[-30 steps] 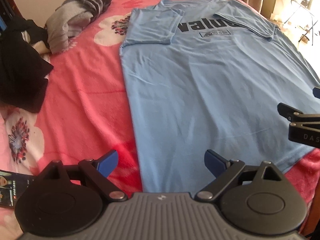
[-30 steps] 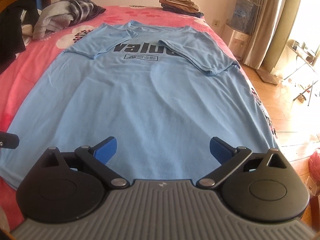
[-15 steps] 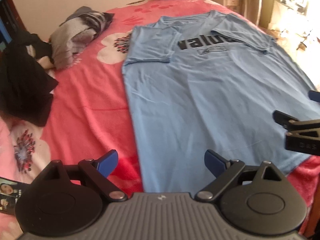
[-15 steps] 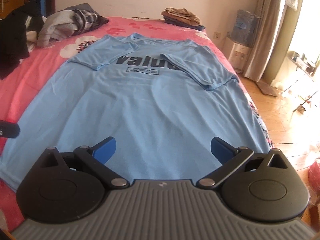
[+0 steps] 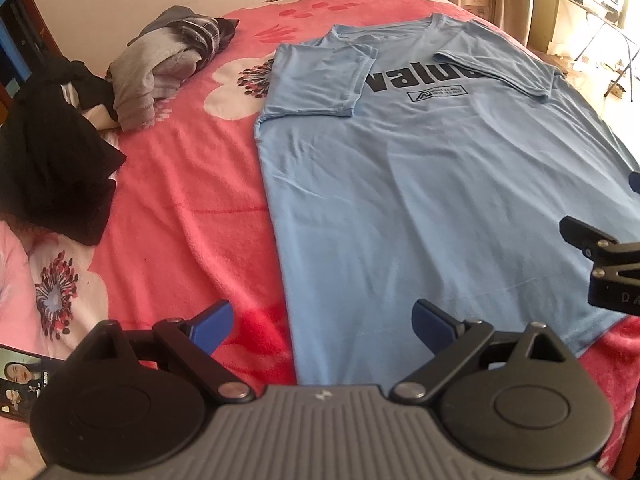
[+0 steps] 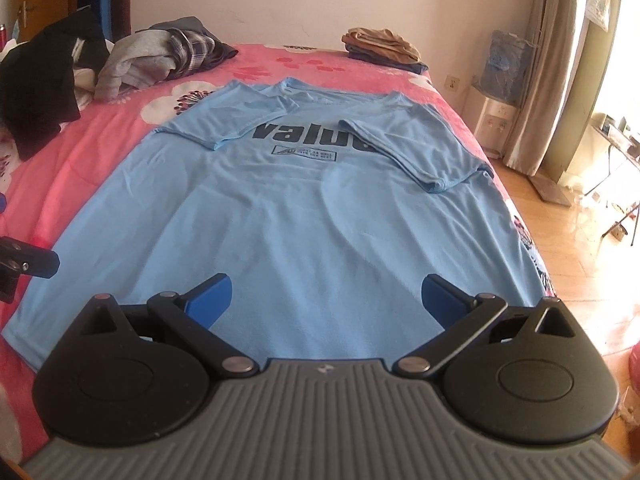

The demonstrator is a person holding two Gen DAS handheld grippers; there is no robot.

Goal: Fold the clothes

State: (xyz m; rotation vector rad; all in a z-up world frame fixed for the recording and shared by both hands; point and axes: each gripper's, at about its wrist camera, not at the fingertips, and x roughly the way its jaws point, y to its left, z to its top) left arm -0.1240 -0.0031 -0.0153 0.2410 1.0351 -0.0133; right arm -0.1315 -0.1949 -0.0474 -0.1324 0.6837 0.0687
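A blue T-shirt (image 6: 304, 220) lies flat on the pink bed (image 5: 192, 208), sleeves already folded in. Both grippers, left (image 5: 322, 326) and right (image 6: 326, 296), hover spread wide at its hem, empty; the next fold likely calls for pinching the hem corners

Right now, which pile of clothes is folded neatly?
The tan and navy stack at the bed's far corner; the grey-and-plaid heap and black heap are crumpled.

Black gripper (image 5: 322, 326) linkages, blue pads, ribbed grey housing.
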